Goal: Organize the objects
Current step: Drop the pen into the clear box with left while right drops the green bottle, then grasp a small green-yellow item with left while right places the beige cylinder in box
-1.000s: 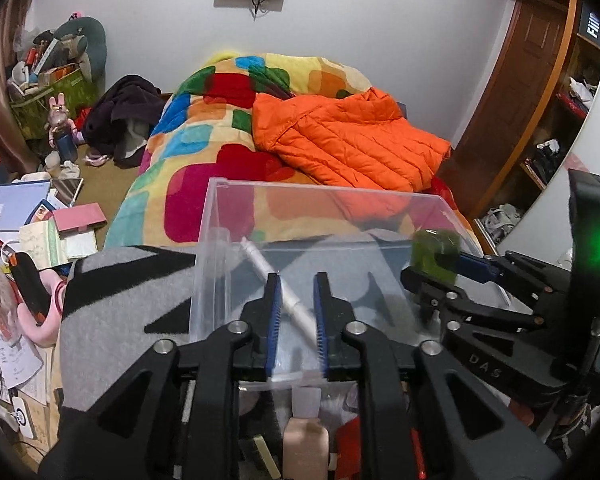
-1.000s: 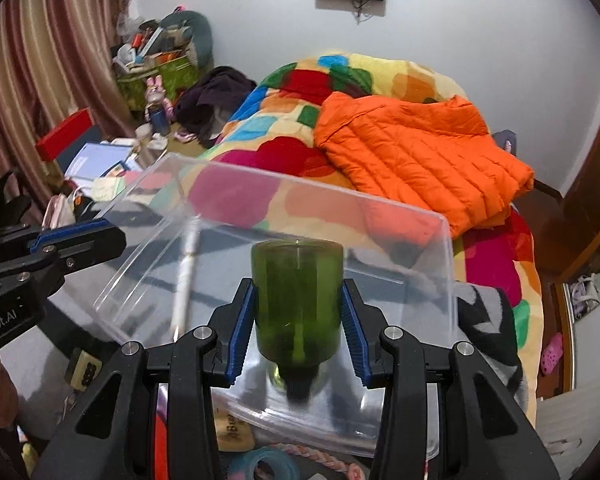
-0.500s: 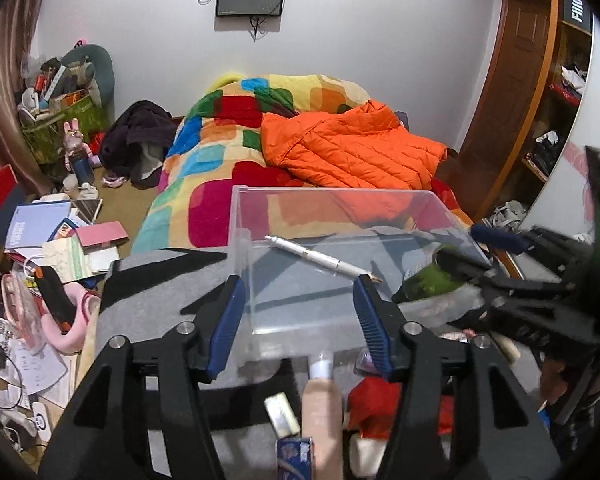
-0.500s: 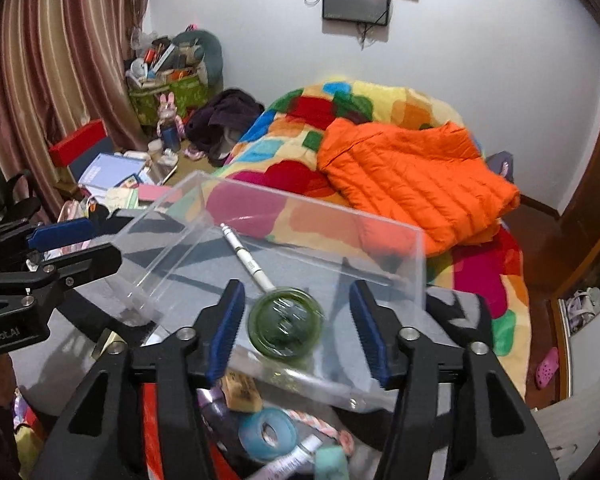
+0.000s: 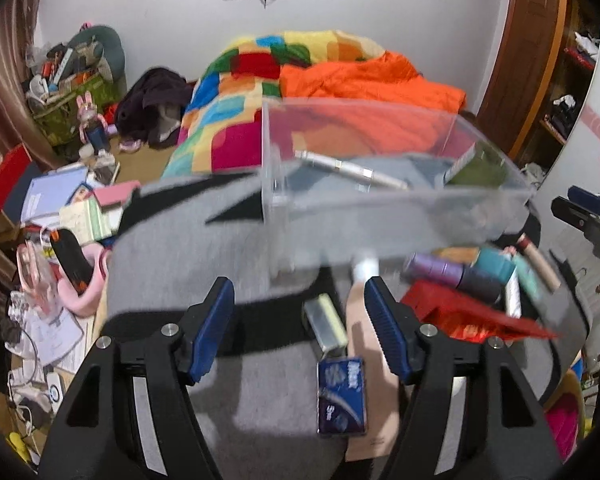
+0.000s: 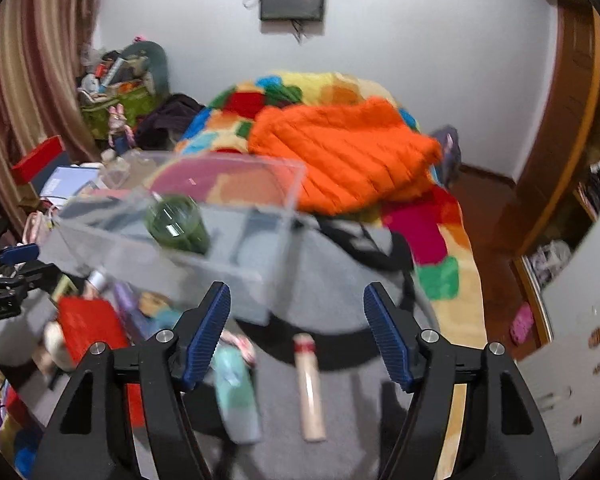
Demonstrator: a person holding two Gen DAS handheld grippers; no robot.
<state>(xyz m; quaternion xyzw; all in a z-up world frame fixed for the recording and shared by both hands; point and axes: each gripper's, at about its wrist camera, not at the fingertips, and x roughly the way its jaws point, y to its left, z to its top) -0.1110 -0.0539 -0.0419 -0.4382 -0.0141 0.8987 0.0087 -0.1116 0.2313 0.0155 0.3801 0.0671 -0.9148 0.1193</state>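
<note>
Behind the worktop stands a bed (image 5: 236,128) under a patchwork quilt, with an orange jacket (image 6: 340,152) spread on it. On the grey-and-black cloth (image 5: 172,248) covering the worktop sits a clear plastic box (image 5: 380,208). Inside it lie a green bottle (image 6: 178,224) on its side toward the right end and a white pen (image 5: 348,168) across the middle. My left gripper (image 5: 300,328) is spread wide and holds nothing, with a blue packet (image 5: 342,396) and a beige tube (image 5: 364,360) between its fingers. My right gripper (image 6: 296,332) is likewise wide open and empty, above a teal bottle (image 6: 236,392) and a beige stick with a red band (image 6: 310,388). Purple tubes (image 5: 452,274) and red packaging (image 5: 468,316) lie near the box front.
</note>
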